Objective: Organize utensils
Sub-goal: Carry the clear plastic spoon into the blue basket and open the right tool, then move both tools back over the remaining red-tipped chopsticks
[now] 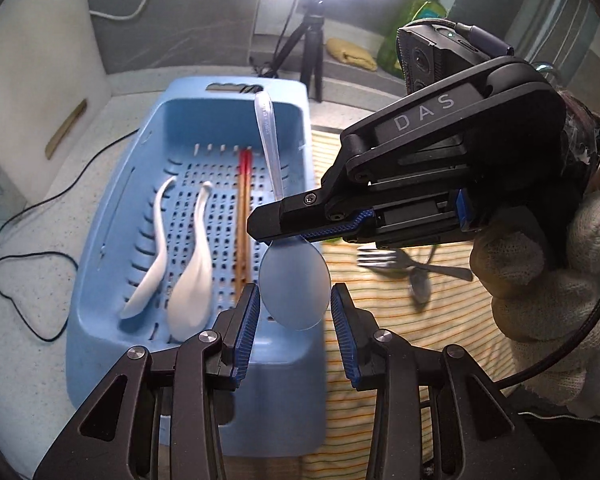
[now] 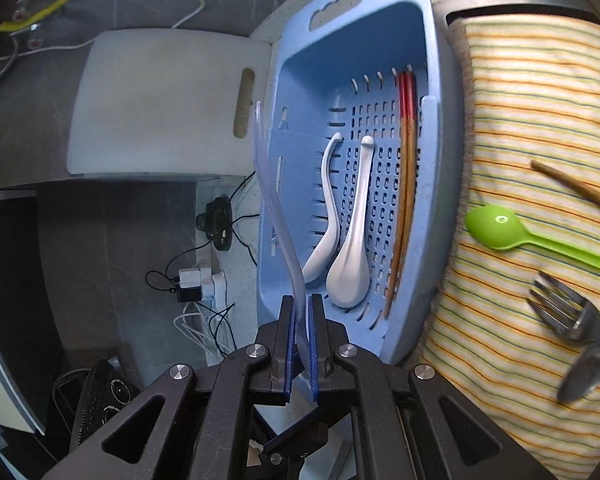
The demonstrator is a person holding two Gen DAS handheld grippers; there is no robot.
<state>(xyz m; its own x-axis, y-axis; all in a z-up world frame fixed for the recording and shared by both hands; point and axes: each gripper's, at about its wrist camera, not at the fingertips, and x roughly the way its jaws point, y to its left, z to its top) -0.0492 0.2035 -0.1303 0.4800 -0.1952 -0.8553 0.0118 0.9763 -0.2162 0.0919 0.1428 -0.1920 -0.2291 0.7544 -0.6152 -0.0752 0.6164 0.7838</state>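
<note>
Only the right wrist view shows the green spoon (image 2: 496,227). The right hand-held gripper (image 2: 300,344) clamps the clear spoon (image 2: 274,208) over the basket (image 2: 432,184) rim; the left hand-held gripper (image 1: 295,316) gapes empty.

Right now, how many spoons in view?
5. Two white spoons lie in the blue basket. Clear spoon is in the right gripper. Green spoon and metal spoon are on the striped cloth.

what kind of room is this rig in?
Likely a home kitchen counter: a blue drain basket holding white soup spoons and chopsticks, a striped dish towel, a white cutting board and a green soap bottle.
</note>
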